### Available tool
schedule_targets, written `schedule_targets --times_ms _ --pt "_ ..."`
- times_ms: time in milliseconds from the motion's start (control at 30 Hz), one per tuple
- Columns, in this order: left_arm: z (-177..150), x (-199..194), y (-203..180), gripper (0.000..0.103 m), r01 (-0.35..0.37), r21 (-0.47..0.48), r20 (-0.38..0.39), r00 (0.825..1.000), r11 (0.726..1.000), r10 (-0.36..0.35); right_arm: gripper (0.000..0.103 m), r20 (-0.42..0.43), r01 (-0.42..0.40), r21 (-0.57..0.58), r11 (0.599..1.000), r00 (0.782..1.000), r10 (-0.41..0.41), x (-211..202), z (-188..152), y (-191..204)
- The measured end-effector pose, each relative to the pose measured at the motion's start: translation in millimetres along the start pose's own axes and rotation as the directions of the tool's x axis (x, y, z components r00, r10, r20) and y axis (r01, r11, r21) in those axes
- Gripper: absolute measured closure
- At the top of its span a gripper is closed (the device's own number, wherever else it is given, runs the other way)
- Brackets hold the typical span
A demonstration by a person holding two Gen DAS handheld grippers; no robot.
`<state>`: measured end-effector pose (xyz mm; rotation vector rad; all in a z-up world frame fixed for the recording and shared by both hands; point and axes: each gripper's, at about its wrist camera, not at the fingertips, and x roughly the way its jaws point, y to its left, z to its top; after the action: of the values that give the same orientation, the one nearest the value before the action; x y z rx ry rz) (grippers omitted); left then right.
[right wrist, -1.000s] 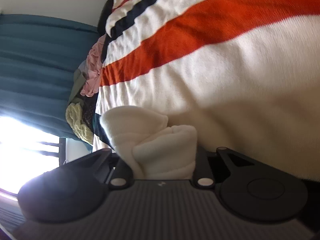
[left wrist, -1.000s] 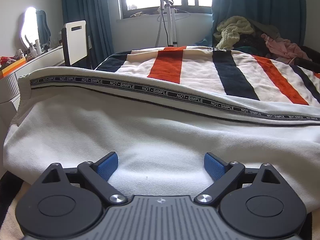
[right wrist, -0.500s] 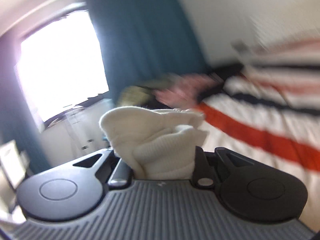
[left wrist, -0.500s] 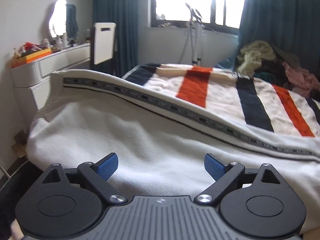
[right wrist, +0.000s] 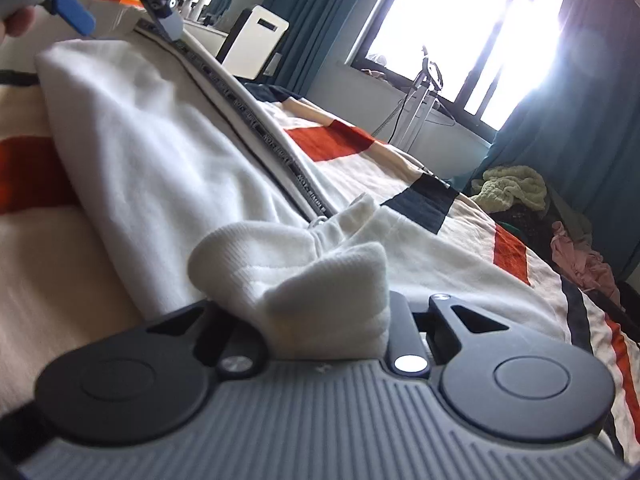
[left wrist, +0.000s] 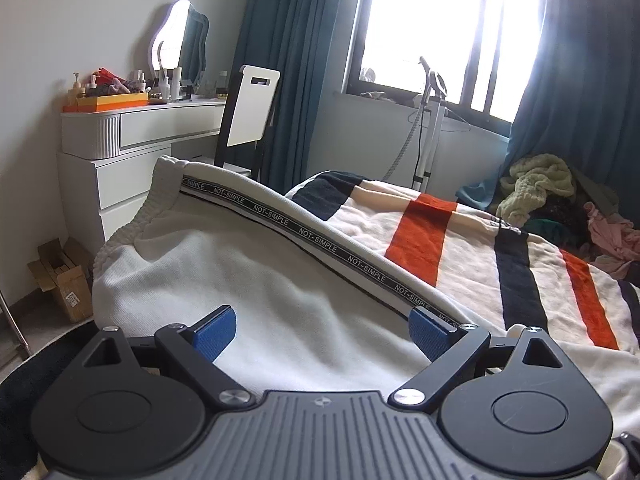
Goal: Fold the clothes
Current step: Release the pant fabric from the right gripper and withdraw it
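Observation:
A white pair of trousers (left wrist: 248, 280) with a black "NOT-SIMPLE" side tape (left wrist: 320, 240) lies across the striped bed. My left gripper (left wrist: 322, 334) is open and empty, its blue pads just above the white cloth. My right gripper (right wrist: 320, 312) is shut on a bunched end of the trousers (right wrist: 312, 276), held low over the bed. In the right wrist view the trousers (right wrist: 160, 152) stretch away to the far left, where the left gripper (right wrist: 120, 4) shows with its blue pad.
The bed has a cream blanket with orange and navy stripes (left wrist: 480, 264). A pile of clothes (left wrist: 552, 200) lies at the far right. A white dresser (left wrist: 120, 152) and chair (left wrist: 252, 112) stand left of the bed. A cardboard box (left wrist: 60, 276) sits on the floor.
The right gripper has swung round with the bunched cloth, from facing the blanket to facing the window. The left gripper has lifted and turned left, staying open.

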<state>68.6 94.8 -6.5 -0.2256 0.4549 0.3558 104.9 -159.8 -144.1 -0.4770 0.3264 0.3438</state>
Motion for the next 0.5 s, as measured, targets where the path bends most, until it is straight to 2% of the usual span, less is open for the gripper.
schedule_targets --times_ms 67,167,200,300,400,467,500 --pt "2 1 2 0.009 -0.005 -0.006 0.028 1.000 1.000 0.005 0.085 0.017 -0.007 0.030 1.000 1.000 0.006 2 10 7" --pt "7 10 5 0.009 -0.142 0.021 0.042 0.989 0.990 0.141 0.085 0.042 -0.017 0.076 0.997 0.999 0.014 4 25 17" --pt "9 13 9 0.010 -0.161 0.015 0.040 0.986 0.987 0.160 0.085 0.051 -0.021 0.091 0.996 0.999 0.017 5 30 20" --pt "11 15 24 0.010 -0.154 -0.039 0.038 0.987 0.987 0.155 0.085 0.076 -0.033 0.135 0.990 0.997 0.023 7 45 30" --pt "10 15 30 0.010 -0.099 -0.057 0.036 0.994 0.994 0.101 0.083 0.088 -0.049 0.173 0.984 0.996 0.034 11 56 40" --pt "7 15 31 0.010 -0.073 -0.058 0.024 0.997 0.996 0.075 0.079 0.065 -0.093 0.194 0.976 0.995 0.082 10 52 38" --pt "6 15 30 0.010 -0.056 -0.060 0.018 0.998 0.997 0.057 0.069 0.058 -0.120 0.209 0.970 0.992 0.110 8 51 36"
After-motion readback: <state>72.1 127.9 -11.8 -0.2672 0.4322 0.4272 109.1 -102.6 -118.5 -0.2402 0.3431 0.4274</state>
